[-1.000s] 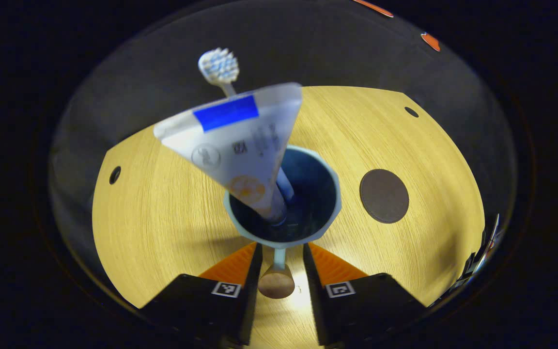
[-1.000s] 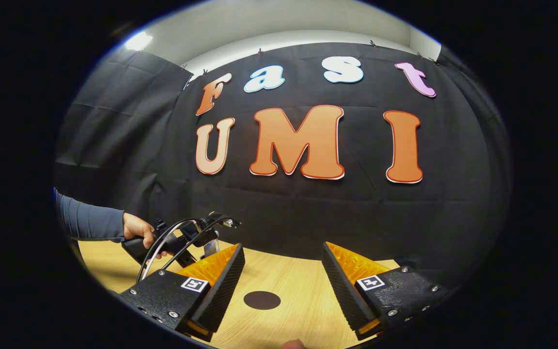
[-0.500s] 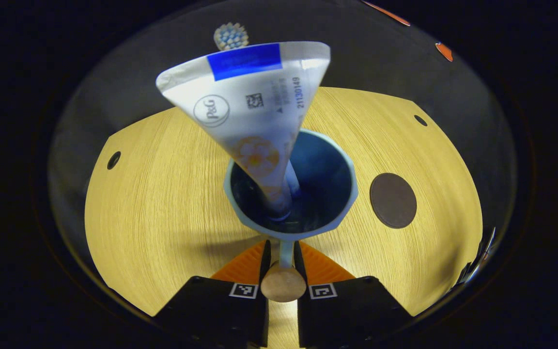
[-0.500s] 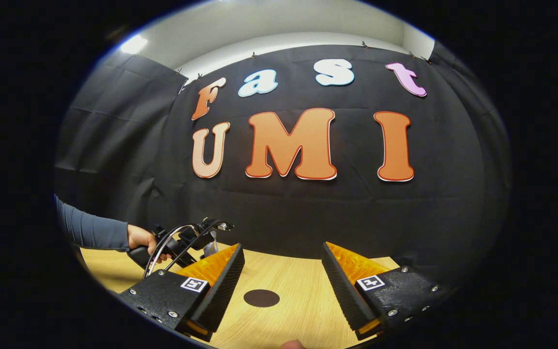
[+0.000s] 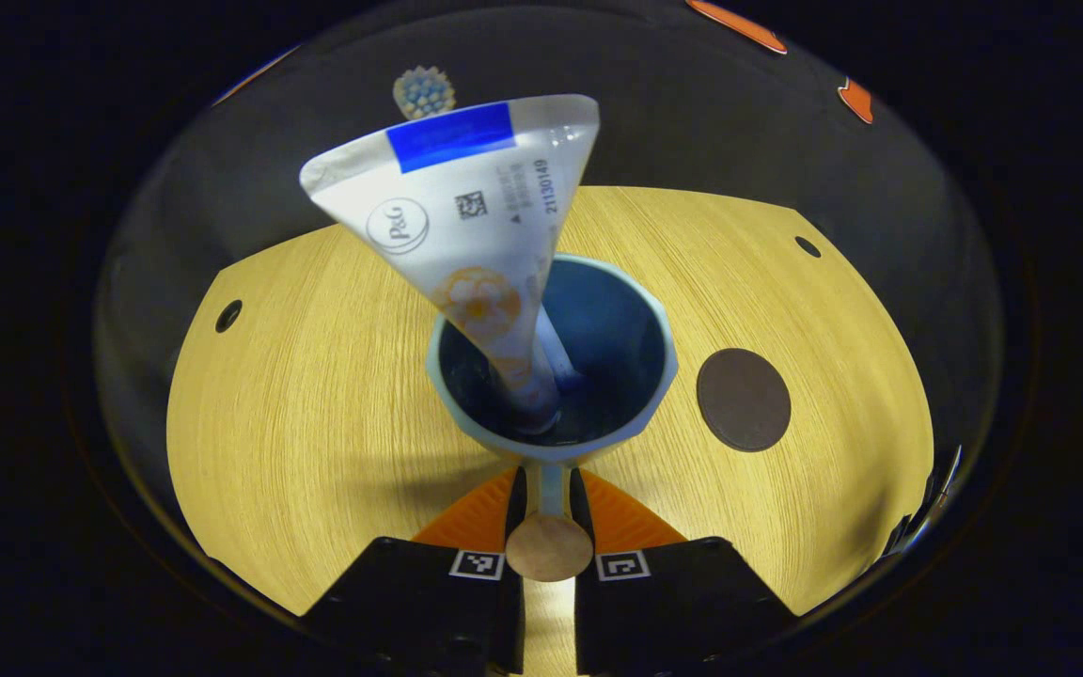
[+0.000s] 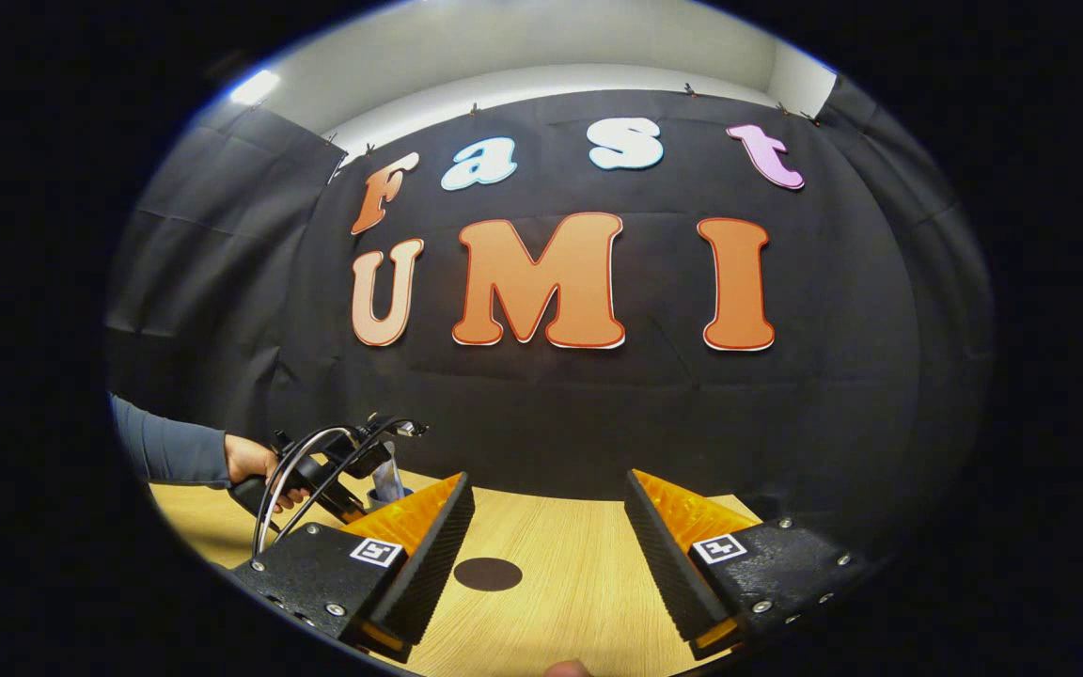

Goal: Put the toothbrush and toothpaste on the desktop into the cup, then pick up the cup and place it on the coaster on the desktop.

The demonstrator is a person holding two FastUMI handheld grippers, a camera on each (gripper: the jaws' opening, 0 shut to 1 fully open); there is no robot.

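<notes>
My left claw point(image 5: 549, 489) is clamped on the cup point(image 5: 551, 362) handle; toothpaste point(image 5: 466, 235) & toothbrush point(image 5: 424, 92) inside. Right claw point(image 6: 549, 545) wide open, empty. Next: carry cup to coaster point(image 5: 744, 400), right of left claw, w/o tipping.

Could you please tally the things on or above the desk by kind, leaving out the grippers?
Cup: 1
Toothpaste tube: 1
Toothbrush: 1
Coaster: 1
Total: 4
</notes>
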